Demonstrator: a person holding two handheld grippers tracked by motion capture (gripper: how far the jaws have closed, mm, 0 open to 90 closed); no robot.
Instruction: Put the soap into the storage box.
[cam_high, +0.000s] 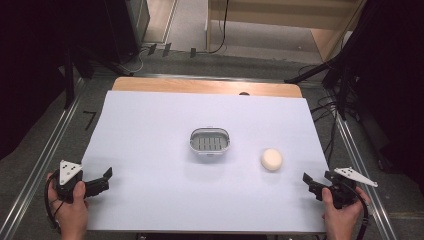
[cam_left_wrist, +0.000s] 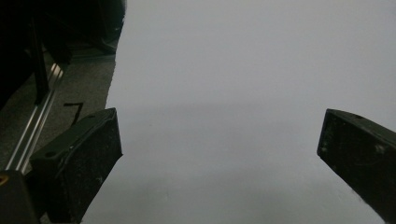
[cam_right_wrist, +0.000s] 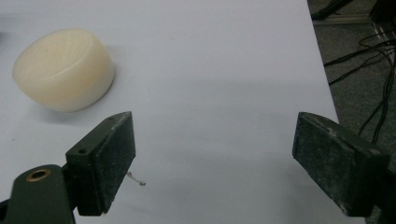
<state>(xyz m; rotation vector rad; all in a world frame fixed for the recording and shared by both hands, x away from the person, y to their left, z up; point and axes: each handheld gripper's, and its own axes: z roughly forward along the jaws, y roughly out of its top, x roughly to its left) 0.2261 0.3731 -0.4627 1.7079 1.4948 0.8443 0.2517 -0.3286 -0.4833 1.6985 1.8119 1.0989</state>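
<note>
Item: right tool (cam_high: 309, 182), held in a hand (cam_high: 341, 215) at the near right corner of the tabletop (cam_high: 150, 150); jaws wide apart, nothing between them, bare white surface under the gap. In the right gripper view the tool (cam_right_wrist: 212, 154) points across the tabletop (cam_right_wrist: 224, 70), its right jaw close to the tabletop's edge. Item: cream round soap bar (cam_high: 271, 159), lying flat on the tabletop ahead of the right tool and off to its left, near but apart from it; in the right gripper view the bar (cam_right_wrist: 63, 67) sits beyond the left jaw, not touching. Item: grey oval soap dish (cam_high: 210, 141) with a slotted floor, farther off from the right tool than the bar, to the bar's left, about mid-tabletop. Item: left tool (cam_high: 102, 181), held in the other hand (cam_high: 72, 210) at the near left corner, well apart from dish and bar; jaws wide, empty, the tool (cam_left_wrist: 219, 140) over plain white surface.
</note>
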